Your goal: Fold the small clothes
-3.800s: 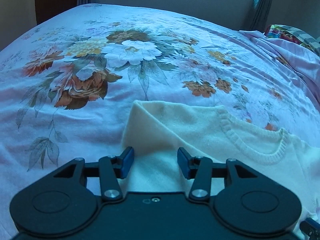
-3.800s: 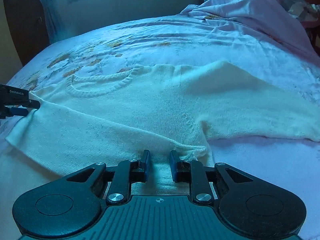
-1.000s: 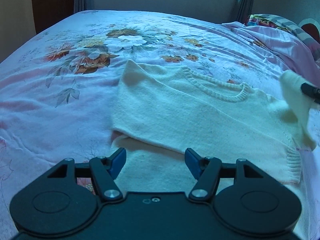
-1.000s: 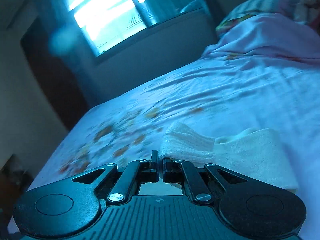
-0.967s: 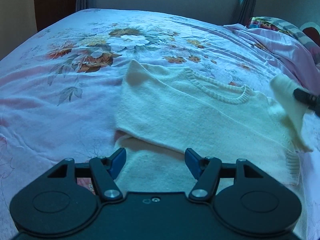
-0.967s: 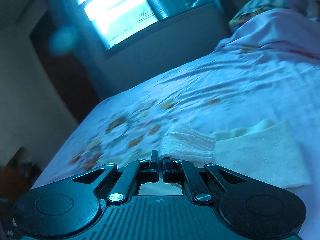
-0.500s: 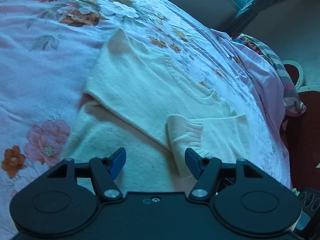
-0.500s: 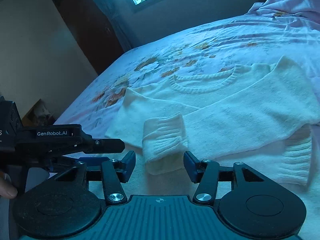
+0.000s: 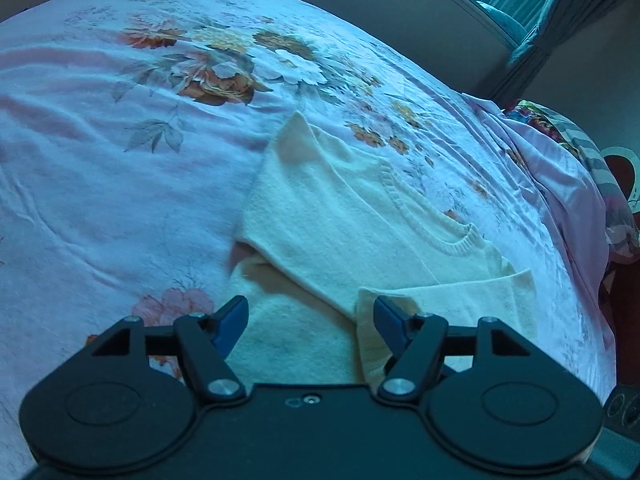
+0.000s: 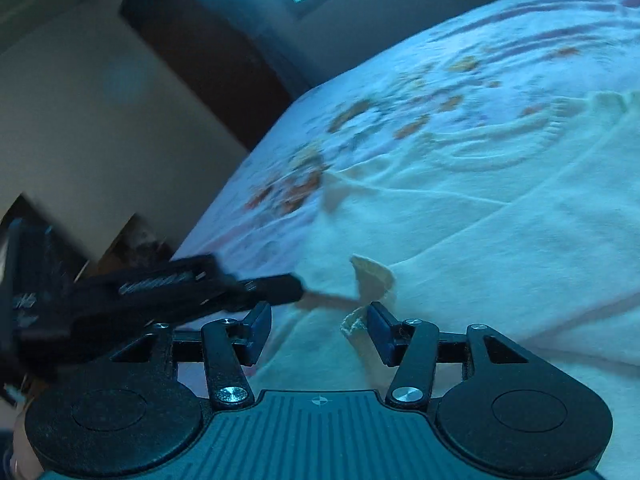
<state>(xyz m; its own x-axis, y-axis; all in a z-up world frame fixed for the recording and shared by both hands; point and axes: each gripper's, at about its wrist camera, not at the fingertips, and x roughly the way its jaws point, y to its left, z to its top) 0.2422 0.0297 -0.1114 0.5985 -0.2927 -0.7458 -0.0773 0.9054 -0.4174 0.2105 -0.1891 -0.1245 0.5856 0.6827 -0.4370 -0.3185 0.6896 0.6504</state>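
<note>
A cream knit sweater [image 9: 340, 216] lies flat on the floral bedspread [image 9: 120, 168], both sleeves folded across its front. The ribbed cuff [image 9: 372, 312] of one folded sleeve lies by my left gripper's right finger. My left gripper [image 9: 310, 318] is open and empty, low over the sweater's lower part. In the right wrist view the sweater [image 10: 500, 220] fills the right side. My right gripper [image 10: 318, 328] is open and empty, with a sleeve cuff [image 10: 372, 276] just ahead of its right finger. The left gripper [image 10: 160, 284] shows there from the left, reaching over the sweater.
A rumpled pink quilt and patterned pillow [image 9: 580, 168] lie at the bed's right end. A window and curtain [image 9: 520, 8] stand behind the bed. A dark door [image 10: 208, 60] and a wall lie beyond the bed's left edge.
My right gripper has laid the second sleeve across the sweater and opened, letting go of the cuff. Both grippers have since moved low over the sweater's lower part.
</note>
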